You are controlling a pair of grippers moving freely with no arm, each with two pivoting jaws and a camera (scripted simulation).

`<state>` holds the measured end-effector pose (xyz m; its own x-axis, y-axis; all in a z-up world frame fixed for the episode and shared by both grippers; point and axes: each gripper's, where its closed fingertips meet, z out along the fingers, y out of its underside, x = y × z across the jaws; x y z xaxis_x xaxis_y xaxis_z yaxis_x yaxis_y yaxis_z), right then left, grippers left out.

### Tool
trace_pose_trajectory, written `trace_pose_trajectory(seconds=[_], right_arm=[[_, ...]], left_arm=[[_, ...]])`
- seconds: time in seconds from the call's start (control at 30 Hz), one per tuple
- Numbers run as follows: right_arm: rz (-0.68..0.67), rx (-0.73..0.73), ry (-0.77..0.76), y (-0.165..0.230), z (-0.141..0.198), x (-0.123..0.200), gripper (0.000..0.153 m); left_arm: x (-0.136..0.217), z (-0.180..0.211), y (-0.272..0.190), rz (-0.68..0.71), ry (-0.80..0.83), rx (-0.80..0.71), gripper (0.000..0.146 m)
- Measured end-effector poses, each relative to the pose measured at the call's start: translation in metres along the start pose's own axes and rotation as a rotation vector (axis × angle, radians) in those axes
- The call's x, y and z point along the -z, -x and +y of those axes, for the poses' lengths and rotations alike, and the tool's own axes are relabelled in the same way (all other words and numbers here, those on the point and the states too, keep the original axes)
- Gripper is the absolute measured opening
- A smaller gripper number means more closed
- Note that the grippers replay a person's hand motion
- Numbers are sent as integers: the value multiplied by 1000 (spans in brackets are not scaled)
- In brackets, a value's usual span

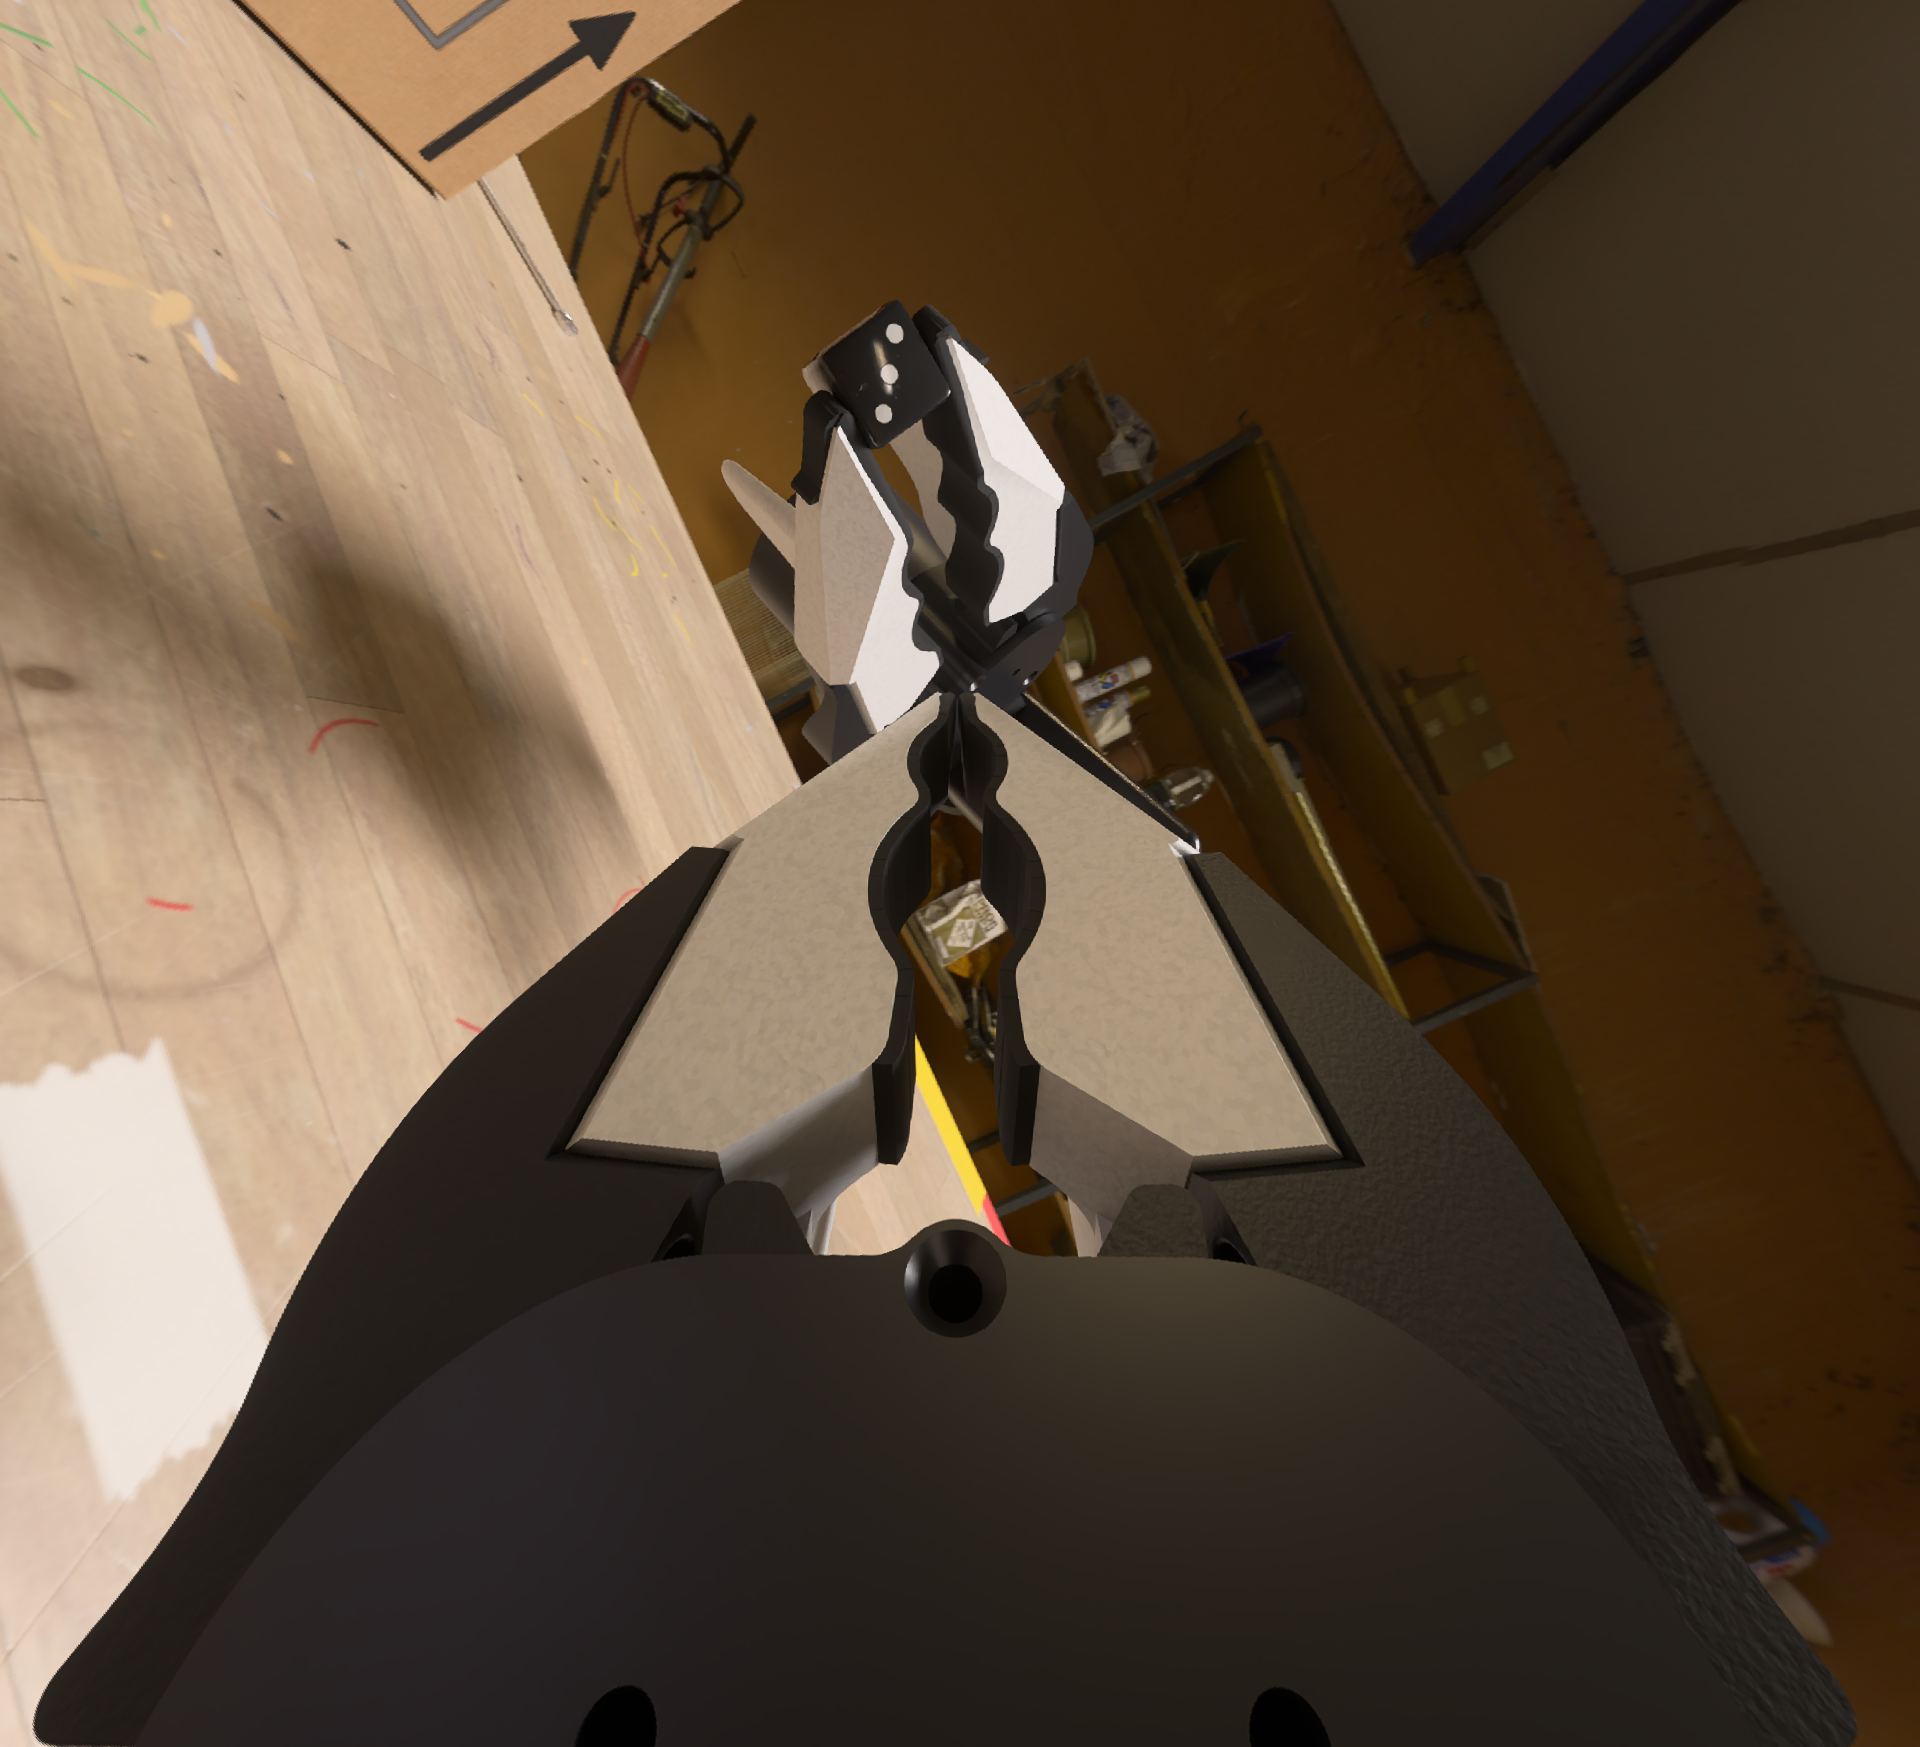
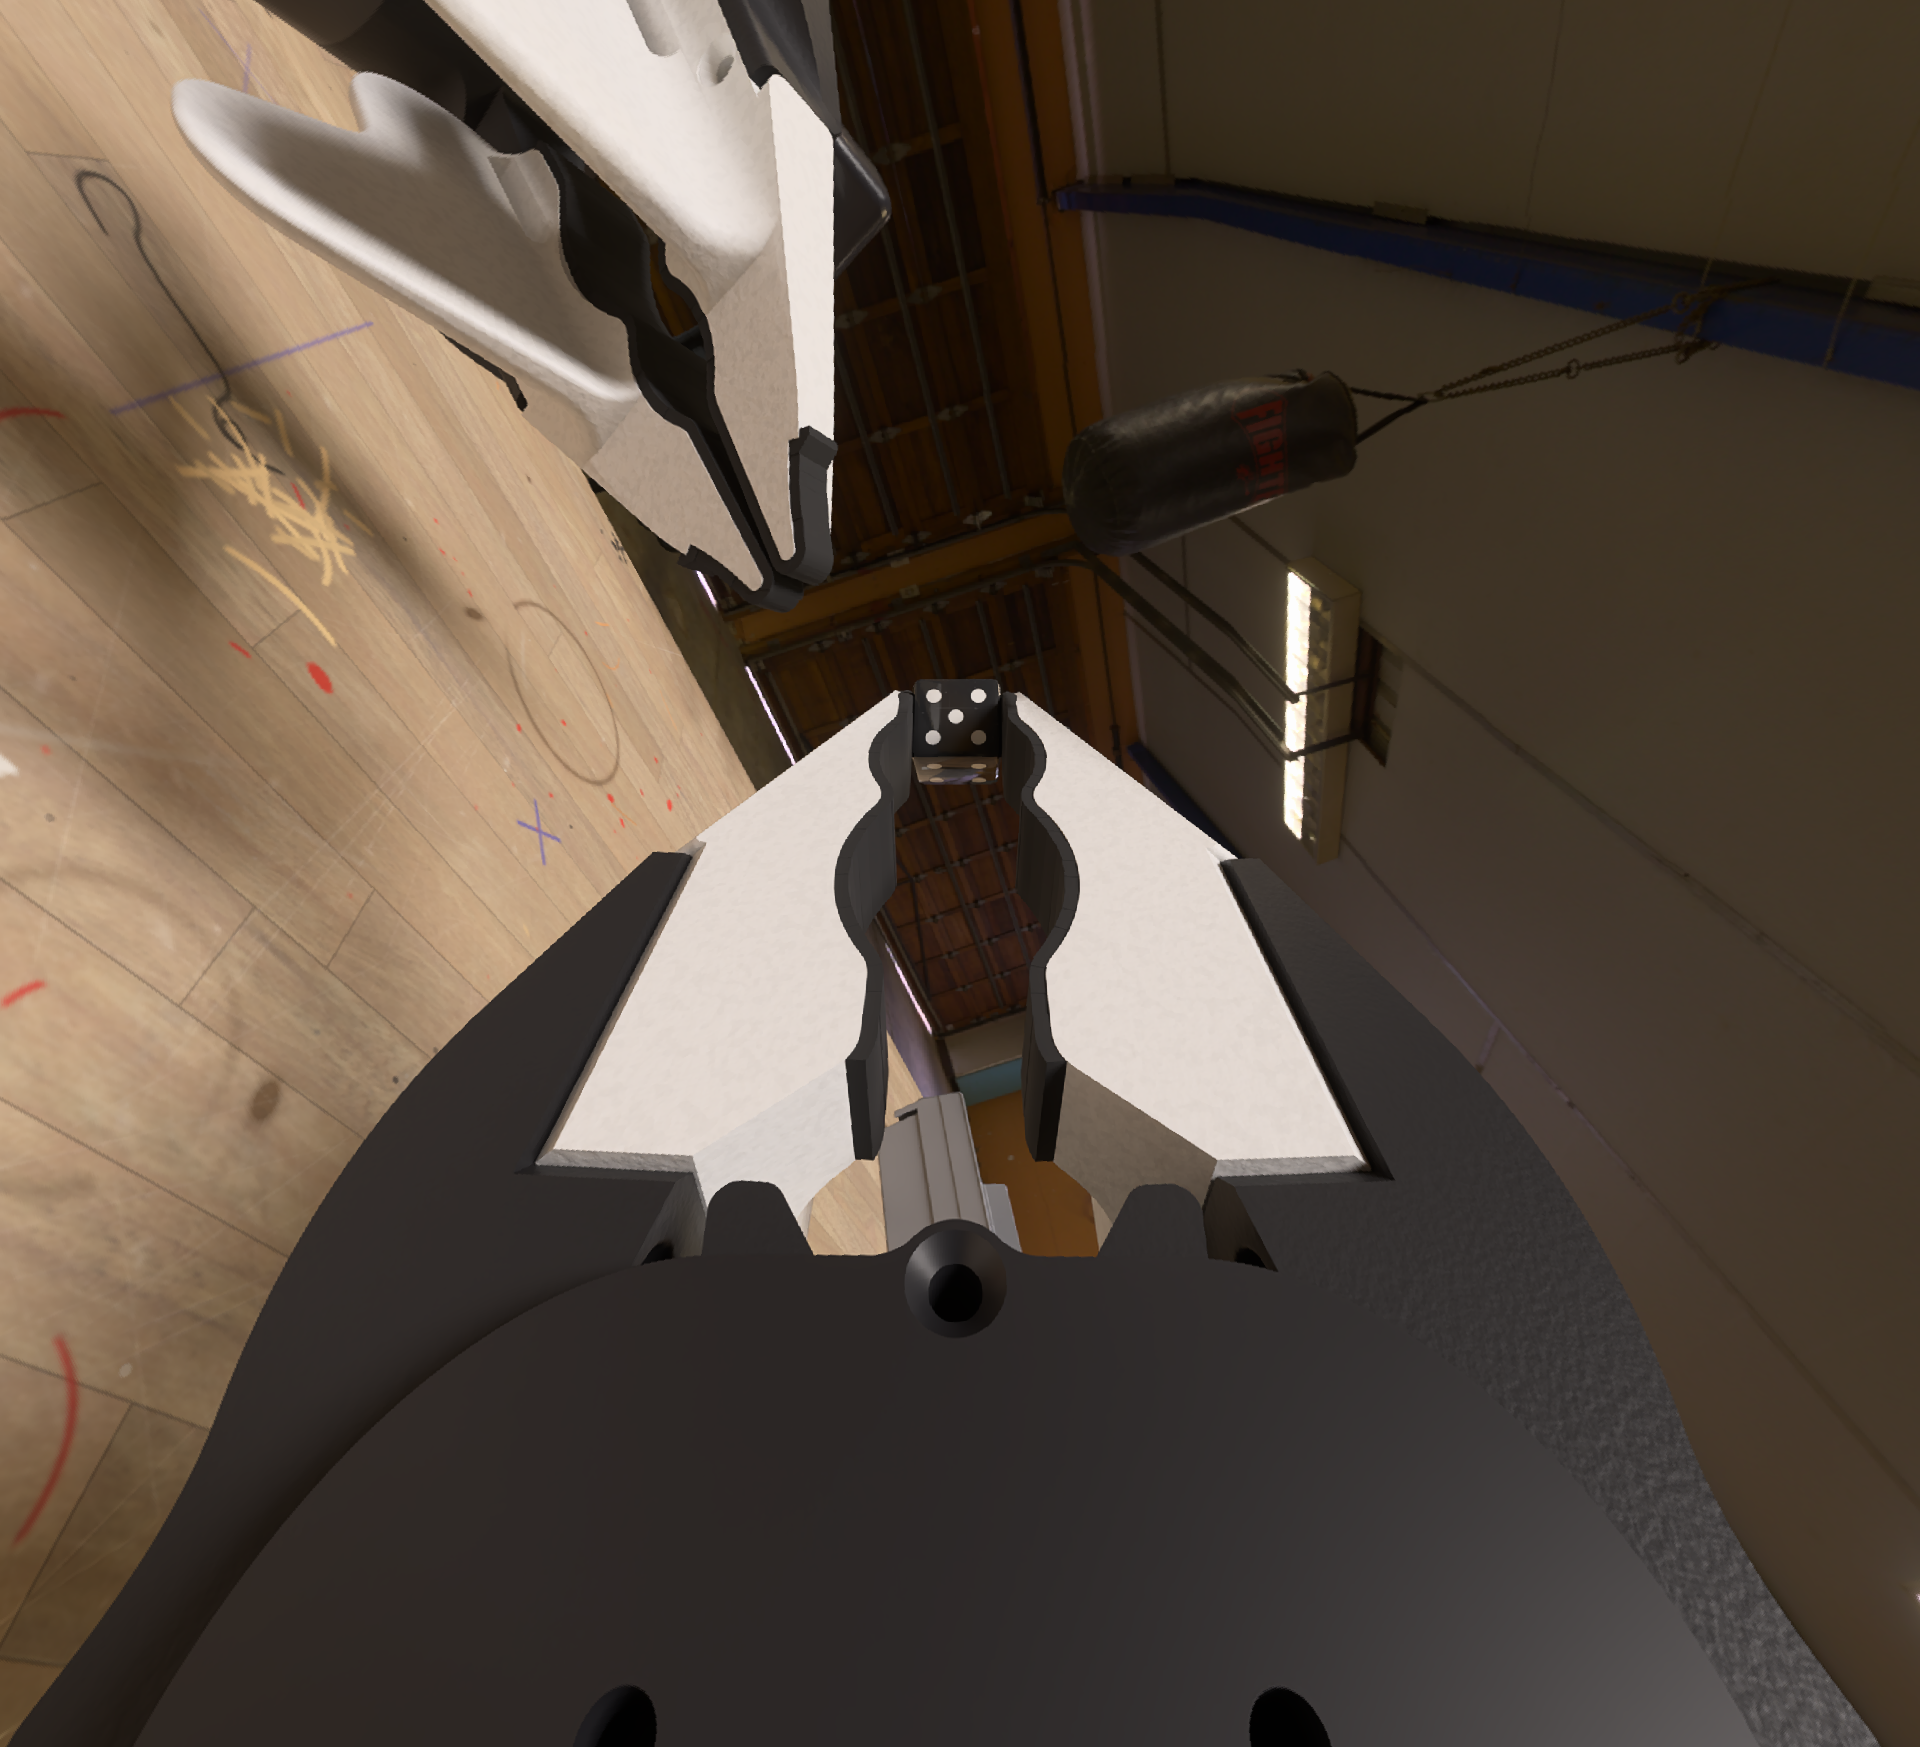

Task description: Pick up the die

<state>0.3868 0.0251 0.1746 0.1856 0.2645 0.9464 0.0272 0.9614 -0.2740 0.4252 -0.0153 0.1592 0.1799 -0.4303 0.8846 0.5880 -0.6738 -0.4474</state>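
Between the right tongs' [image 2: 956, 721] tips the black die [image 2: 955, 718] sits pinched, while the left tongs [image 1: 958, 710] are closed empty.

die [image 2: 954, 729] | black cube, white pips, rounded edges | five-pip face toward right wrist camera; three pips in a diagonal seen in left wrist view [image 1: 885, 375] | pinched between right gripper [image 2: 954, 710] fingertips, touching both | off the table, in the air | slightly tilted in left view
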Motion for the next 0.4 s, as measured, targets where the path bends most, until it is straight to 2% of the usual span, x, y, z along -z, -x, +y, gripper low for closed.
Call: trace_pose_trajectory(seconds=[0.17, 0.3, 0.4], right_arm=[[35, 64, -7, -4, -4, 2, 16], [105, 264, -46, -10, -7, 6, 16], [119, 340, -78, -9, -6, 7, 16]], left_arm=[[-2, 1, -7, 73, -8, 57, 0], [-4, 3, -11, 150, -10, 125, 3], [-5, 3, -10, 173, -17, 156, 1]])
